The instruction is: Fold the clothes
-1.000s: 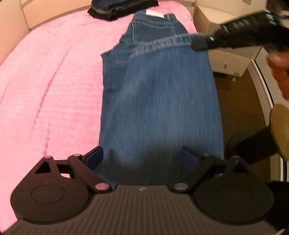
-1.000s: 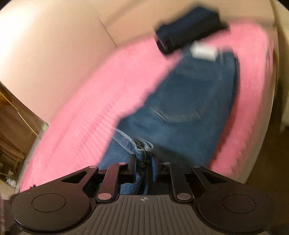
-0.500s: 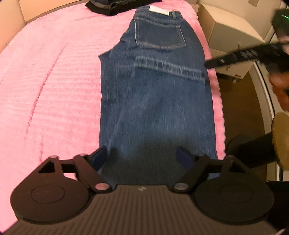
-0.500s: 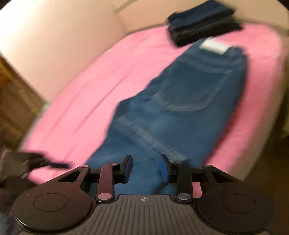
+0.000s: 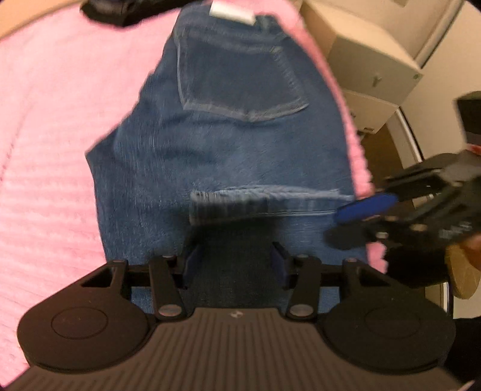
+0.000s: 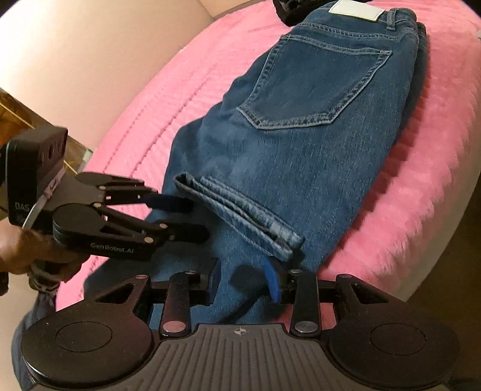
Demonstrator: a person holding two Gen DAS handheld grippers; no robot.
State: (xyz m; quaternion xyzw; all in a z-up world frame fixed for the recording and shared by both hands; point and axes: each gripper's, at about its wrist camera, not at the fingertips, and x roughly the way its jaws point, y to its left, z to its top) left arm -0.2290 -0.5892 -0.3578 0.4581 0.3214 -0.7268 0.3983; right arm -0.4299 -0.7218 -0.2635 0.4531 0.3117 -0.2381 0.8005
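Blue jeans (image 5: 240,144) (image 6: 300,135) lie on the pink bedspread (image 5: 45,150), legs folded up so the hems (image 5: 264,204) (image 6: 240,210) rest across the thighs below the back pocket. My left gripper (image 5: 234,264) (image 6: 188,216) hovers over the folded legs near the hems' left end. Its jaws are closing, with denim beneath them but nothing pinched. My right gripper (image 6: 243,279) (image 5: 345,222) stands open just short of the hems' right end, near the bed's edge, with only denim below.
A stack of dark folded clothes (image 5: 120,12) (image 6: 288,12) sits beyond the waistband. A beige bedside cabinet (image 5: 369,60) stands right of the bed. The bed's edge runs close along the jeans' right side.
My right gripper let go of the hems, which now lie flat on the jeans, and sank lower. My left gripper moved forward along the legs and its jaws narrowed.
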